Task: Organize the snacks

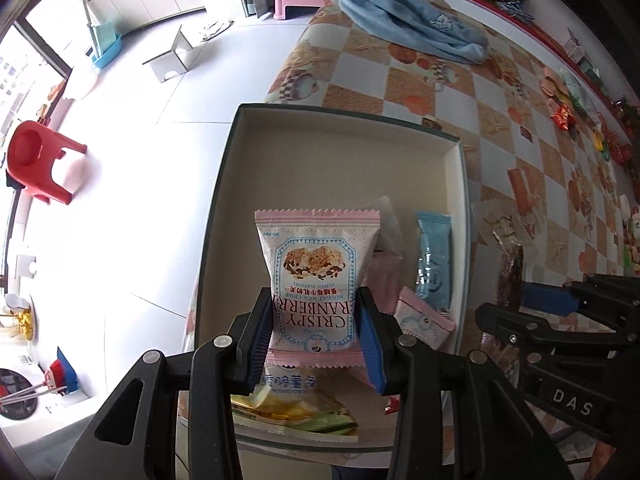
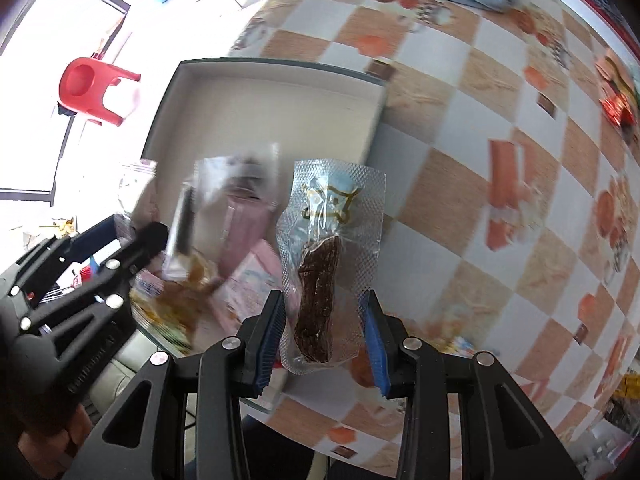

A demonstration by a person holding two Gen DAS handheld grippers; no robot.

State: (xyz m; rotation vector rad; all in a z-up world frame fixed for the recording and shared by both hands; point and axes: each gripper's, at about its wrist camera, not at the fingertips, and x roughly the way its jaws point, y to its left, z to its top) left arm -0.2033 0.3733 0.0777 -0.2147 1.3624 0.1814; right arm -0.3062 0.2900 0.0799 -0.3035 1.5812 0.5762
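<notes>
My left gripper [image 1: 316,344] is shut on a pink and white cranberry crisp packet [image 1: 314,276], held upright above the shallow open box [image 1: 340,148]. In the box lie a light blue sachet [image 1: 434,264], a pink packet [image 1: 424,320] and a yellow-green chip packet [image 1: 296,412]. My right gripper [image 2: 326,336] is shut on a clear vacuum pack of dark dried meat [image 2: 324,276], held at the box's right edge [image 2: 376,128]. The right gripper also shows in the left wrist view [image 1: 560,308], and the left gripper in the right wrist view [image 2: 132,248].
The box stands at the left edge of a table with a checkered orange and white cloth [image 1: 500,128]. More snack packets [image 1: 564,116] lie at the far right. A blue towel [image 1: 412,16] lies at the far end. A red stool [image 1: 38,160] stands on the floor.
</notes>
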